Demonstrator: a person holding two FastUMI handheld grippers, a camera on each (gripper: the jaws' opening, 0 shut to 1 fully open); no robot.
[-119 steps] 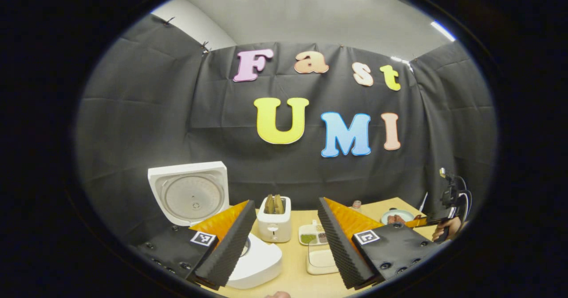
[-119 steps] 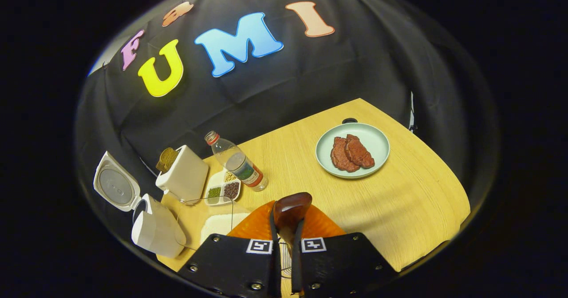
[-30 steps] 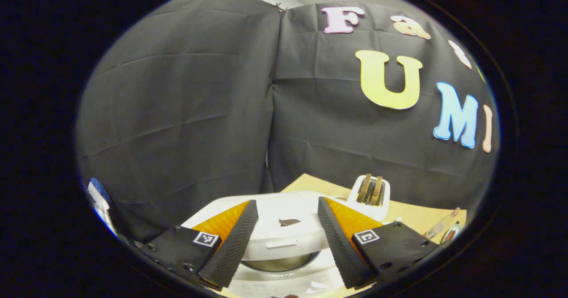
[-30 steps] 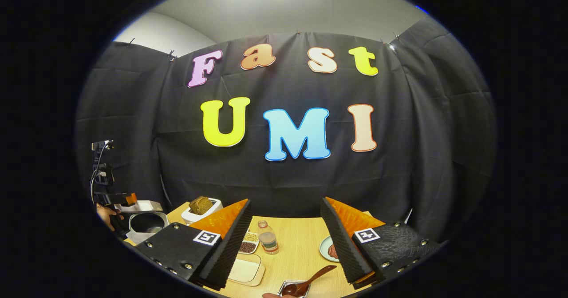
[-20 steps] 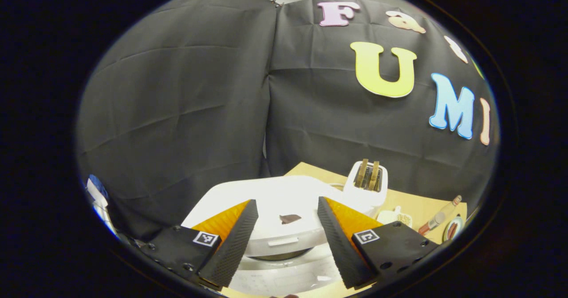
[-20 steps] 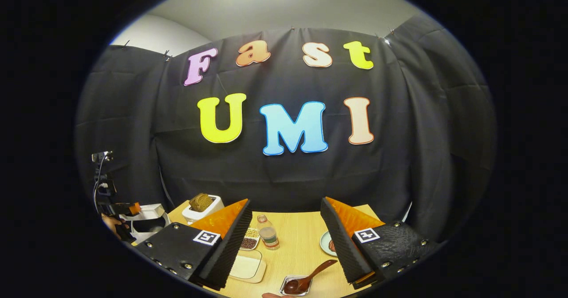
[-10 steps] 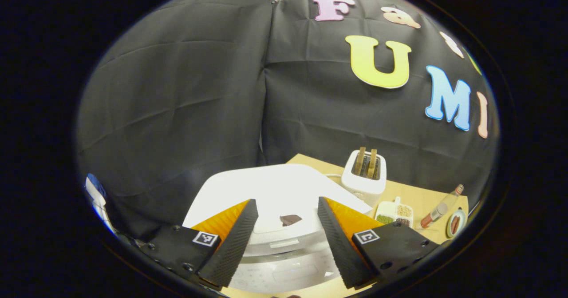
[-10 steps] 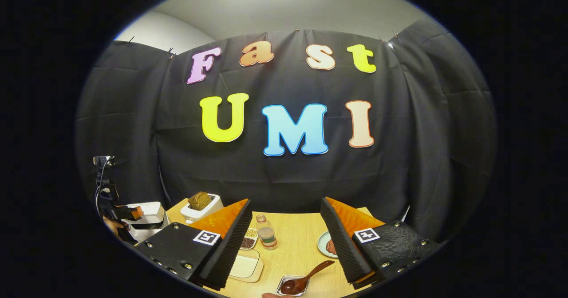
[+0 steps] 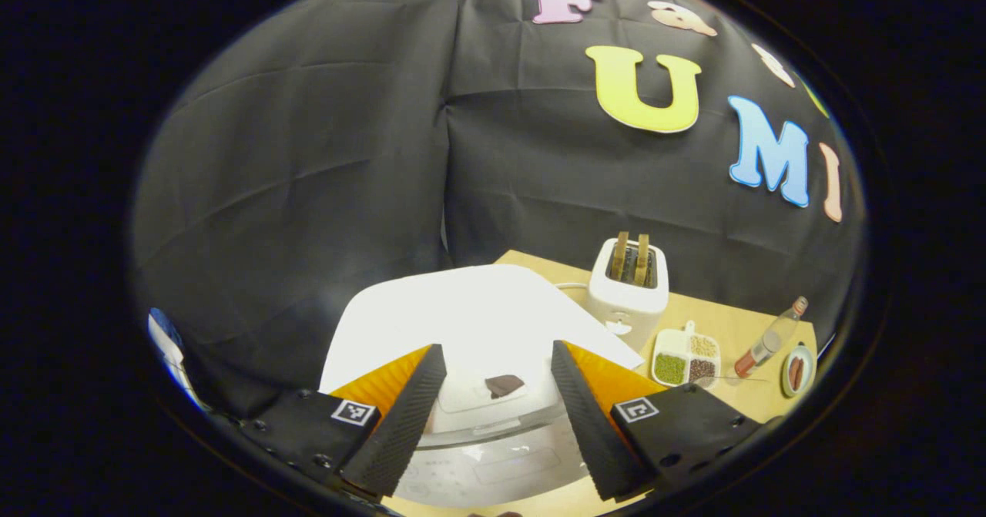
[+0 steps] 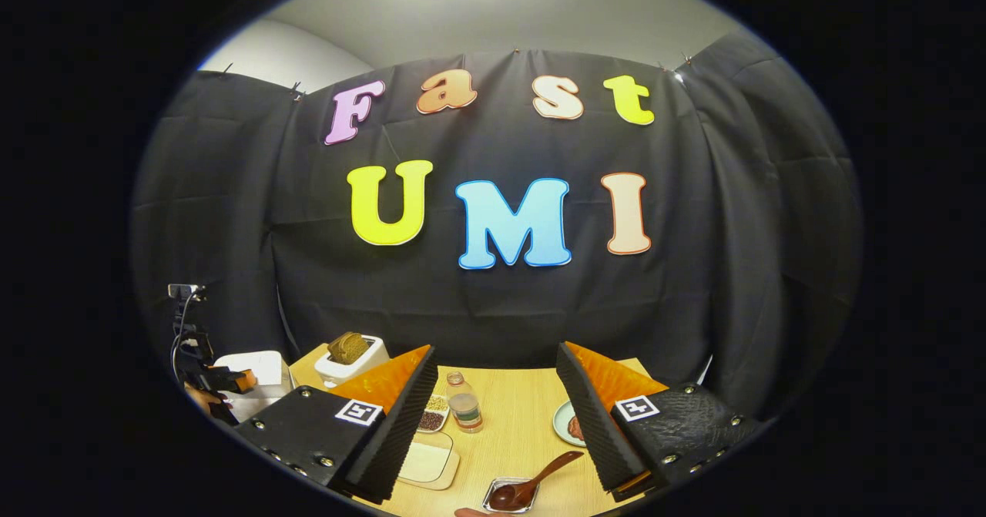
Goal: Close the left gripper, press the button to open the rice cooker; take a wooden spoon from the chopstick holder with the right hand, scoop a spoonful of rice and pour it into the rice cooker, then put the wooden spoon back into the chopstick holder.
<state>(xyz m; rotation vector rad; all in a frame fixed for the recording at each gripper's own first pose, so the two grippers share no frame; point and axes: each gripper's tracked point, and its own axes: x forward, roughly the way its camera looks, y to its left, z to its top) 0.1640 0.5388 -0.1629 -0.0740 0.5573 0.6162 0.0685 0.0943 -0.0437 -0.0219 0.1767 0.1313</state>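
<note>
Two spread fingers of the left gripper frame the white rice cooker at the bottom centre of the left gripper view, lid down, holding nothing. Right of it on the bench stand a toaster, a divided dish of beans and a bottle. In the right gripper view the right gripper is also open and empty; the wooden spoon rests in the chopstick holder at the bottom edge, between a shallow tray and a plate.
</note>
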